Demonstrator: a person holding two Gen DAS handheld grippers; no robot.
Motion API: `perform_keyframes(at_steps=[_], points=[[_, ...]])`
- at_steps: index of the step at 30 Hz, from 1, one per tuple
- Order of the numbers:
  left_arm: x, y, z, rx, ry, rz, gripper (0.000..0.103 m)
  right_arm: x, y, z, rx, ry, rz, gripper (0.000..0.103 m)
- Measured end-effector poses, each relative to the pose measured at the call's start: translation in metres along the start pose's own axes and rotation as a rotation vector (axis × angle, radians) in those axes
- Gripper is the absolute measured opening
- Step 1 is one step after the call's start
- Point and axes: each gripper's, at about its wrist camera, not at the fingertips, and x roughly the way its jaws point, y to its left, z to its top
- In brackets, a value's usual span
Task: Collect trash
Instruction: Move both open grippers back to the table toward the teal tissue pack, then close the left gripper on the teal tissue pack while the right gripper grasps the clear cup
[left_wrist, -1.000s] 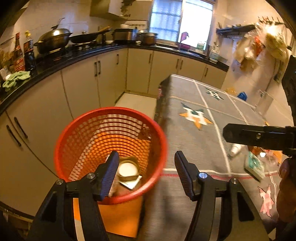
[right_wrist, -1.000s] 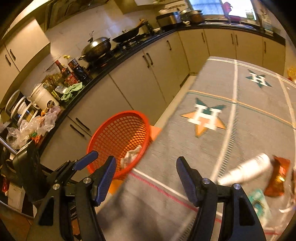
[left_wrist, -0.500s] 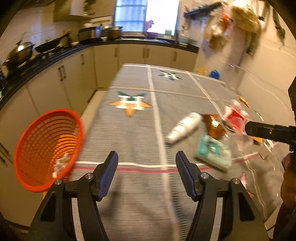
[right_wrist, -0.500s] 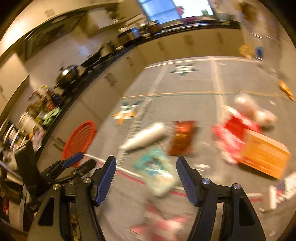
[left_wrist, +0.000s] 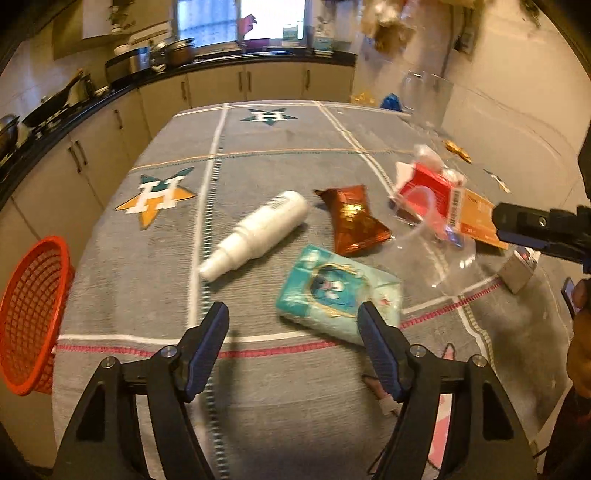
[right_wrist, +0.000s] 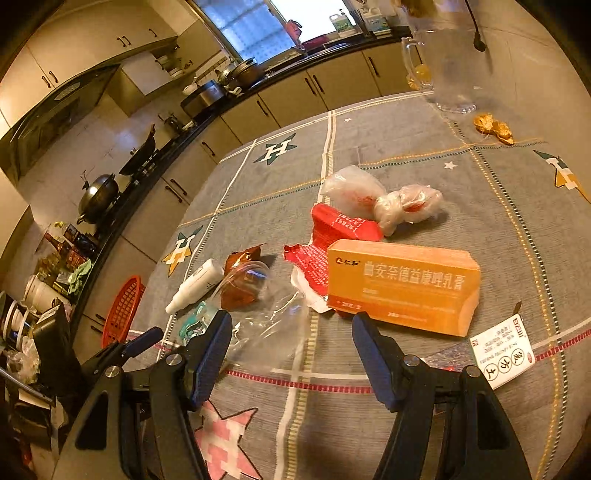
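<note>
Trash lies on a grey patterned tablecloth (left_wrist: 258, 155): a white bottle (left_wrist: 255, 233) on its side, a brown snack packet (left_wrist: 352, 219), a teal tissue pack (left_wrist: 340, 295), a clear plastic cup (left_wrist: 439, 254), red wrappers (right_wrist: 332, 236), an orange box (right_wrist: 402, 286) and knotted clear bags (right_wrist: 384, 199). My left gripper (left_wrist: 293, 347) hovers just short of the tissue pack, jaws opening, nothing between them. My right gripper (right_wrist: 291, 350) stands open over the cup (right_wrist: 266, 314), near the orange box. A red mesh basket (left_wrist: 31, 314) sits off the table's left edge.
Kitchen cabinets and a dark counter with pans (right_wrist: 98, 195) run along the left and back. A glass jug (right_wrist: 443, 62) stands at the table's far right. A small white label box (right_wrist: 502, 350) lies near the front right. Golden scraps (right_wrist: 493, 127) sit by the jug.
Both grippers swung right from the red basket to the pile of trash on the table. The basket slid to the left edge of both views. The left jaws stand wider.
</note>
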Motion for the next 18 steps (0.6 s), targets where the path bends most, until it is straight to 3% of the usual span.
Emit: perform_keyframes(at_steps=[2,12,18], points=[[0.003,-0.008,0.001,0.025,0.003,-0.006,0.085,0.001,-0.002,-0.001,0.007,0.002,0.005,0.072],[0.032,-0.031,0.017,0.039,0.032,0.012,0.086,0.006,-0.008,0.002,0.031,0.008,0.007,0.072],[0.029,-0.013,0.015,-0.004,0.022,0.023,0.071,0.012,-0.010,0.001,0.029,0.025,0.003,0.072]])
